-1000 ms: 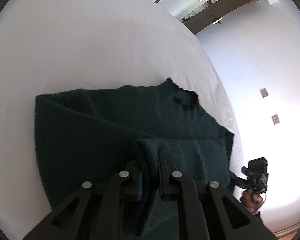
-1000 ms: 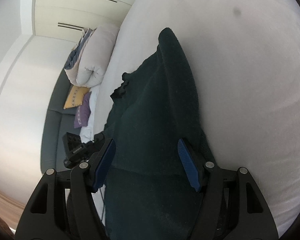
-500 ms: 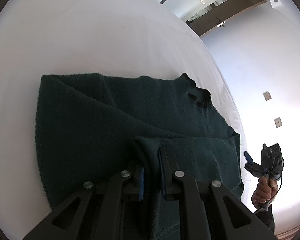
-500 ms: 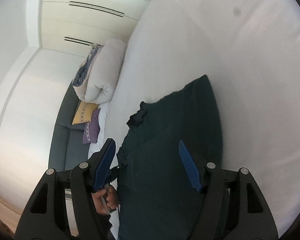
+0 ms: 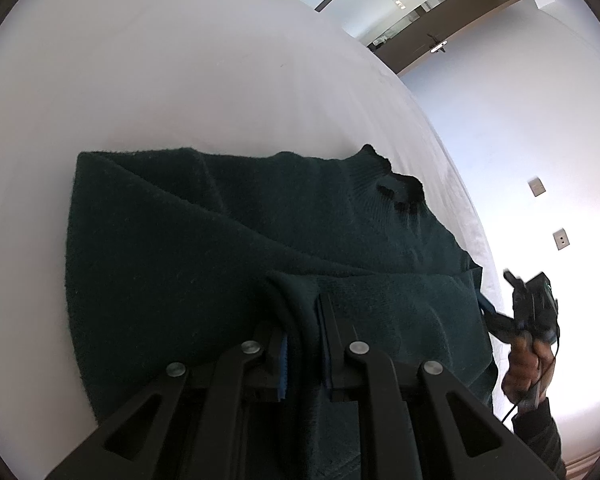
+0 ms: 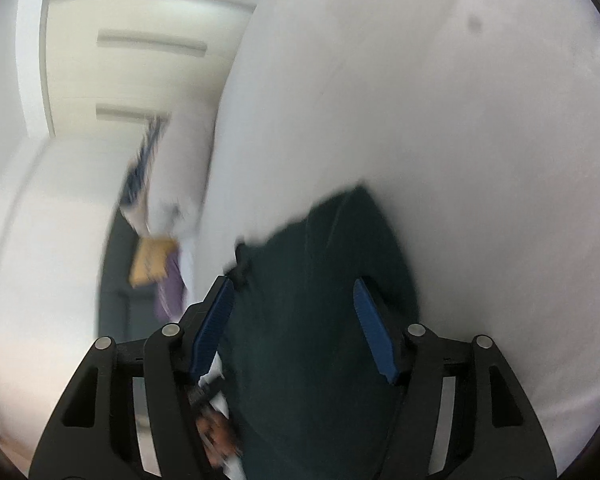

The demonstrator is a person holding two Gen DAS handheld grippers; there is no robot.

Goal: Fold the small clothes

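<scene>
Bed (image 5: 180, 80): white; sweater (image 5: 220, 248) now lies flatter.
Left gripper (image 5: 302, 344): fingers still pinching a sweater fold.
Right gripper (image 6: 292, 320): fingers spread, seemingly withdrawn; view blurred.

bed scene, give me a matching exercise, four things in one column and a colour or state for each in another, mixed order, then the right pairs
Things:
1. sweater
2. left gripper
3. right gripper
4. cushion

Colours or states:
A. yellow, beside a purple one
B. jaws wide apart, holding nothing
C. dark green, lying on the white bed
D. jaws closed on a fold of fabric

Pairs: 1-C, 2-D, 3-B, 4-A
</scene>
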